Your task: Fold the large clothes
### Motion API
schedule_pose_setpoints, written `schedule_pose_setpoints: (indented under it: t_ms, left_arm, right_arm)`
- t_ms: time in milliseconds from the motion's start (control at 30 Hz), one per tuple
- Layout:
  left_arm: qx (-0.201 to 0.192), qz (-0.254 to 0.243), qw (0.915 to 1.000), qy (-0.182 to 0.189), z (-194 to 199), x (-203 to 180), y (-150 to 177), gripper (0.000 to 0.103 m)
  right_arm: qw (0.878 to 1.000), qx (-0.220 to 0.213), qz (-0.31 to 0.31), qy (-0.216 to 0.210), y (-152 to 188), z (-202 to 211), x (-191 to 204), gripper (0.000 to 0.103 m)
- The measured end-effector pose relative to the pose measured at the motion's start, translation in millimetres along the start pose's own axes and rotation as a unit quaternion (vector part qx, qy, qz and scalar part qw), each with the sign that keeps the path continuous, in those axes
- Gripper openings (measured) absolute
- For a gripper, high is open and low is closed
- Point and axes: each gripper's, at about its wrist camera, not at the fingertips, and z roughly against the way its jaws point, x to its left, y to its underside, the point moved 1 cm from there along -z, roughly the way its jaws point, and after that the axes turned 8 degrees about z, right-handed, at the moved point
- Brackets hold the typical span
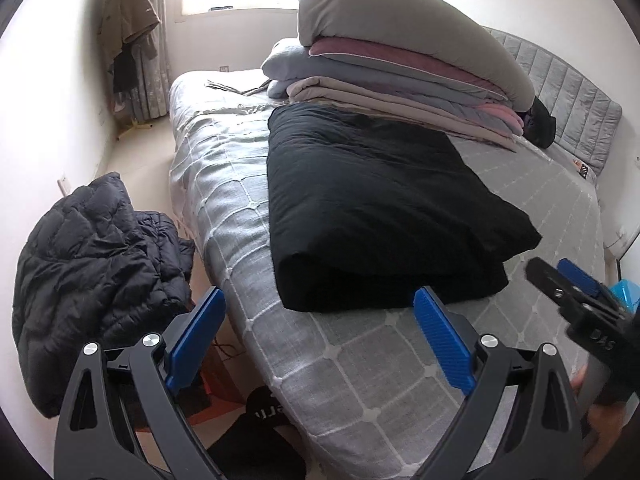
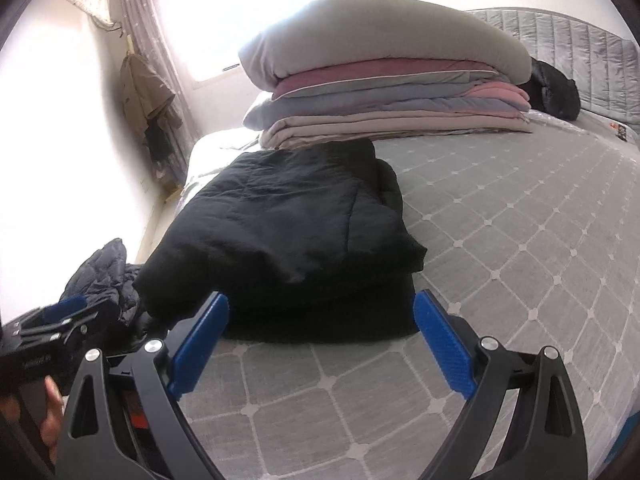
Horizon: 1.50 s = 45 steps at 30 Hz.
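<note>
Two hand-held grippers, left hand-held gripper (image 1: pixel 318 310) and right hand-held gripper (image 2: pixel 320 314), hang spread wide and empty before the folded black coat (image 1: pixel 372 204) on the bed (image 1: pixel 400 360). It looks padded, soft, bulky and light; pinch its thick near fold. No writing is legible.

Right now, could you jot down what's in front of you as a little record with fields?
place: bed with grey grid cover
folded: black garment on the bed
behind it: pile of bedding
beside bed: dark puffer jacket, crumpled
left gripper: open, empty
right gripper: open, empty, near the garment's edge
</note>
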Motion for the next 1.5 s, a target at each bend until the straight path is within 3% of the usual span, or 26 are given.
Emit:
schedule_pose_setpoints:
  t_ms: [333,933,1300,1500]
  left_arm:
    - [-0.001,-0.003,1.0000,-0.002,-5.3,-12.0,10.9,0.091]
    - [-0.014,-0.001,0.9999,-0.010,3.3,-14.1,8.7,0.091]
    - [0.014,-0.020,0.9996,-0.012,-4.3,-20.6,12.2,0.092]
    - [-0.001,-0.025,0.9996,-0.010,1.2,-24.1,12.6,0.092]
  right_arm:
    - [0.999,0.010,0.017,0.035,-1.2,-10.5,15.1,0.091]
    - [0.999,0.027,0.025,0.025,1.0,-14.3,17.2,0.091]
    - [0.999,0.031,0.022,0.020,2.5,-15.1,16.5,0.091]
    - [0.999,0.031,0.021,0.019,3.0,-14.5,16.9,0.091]
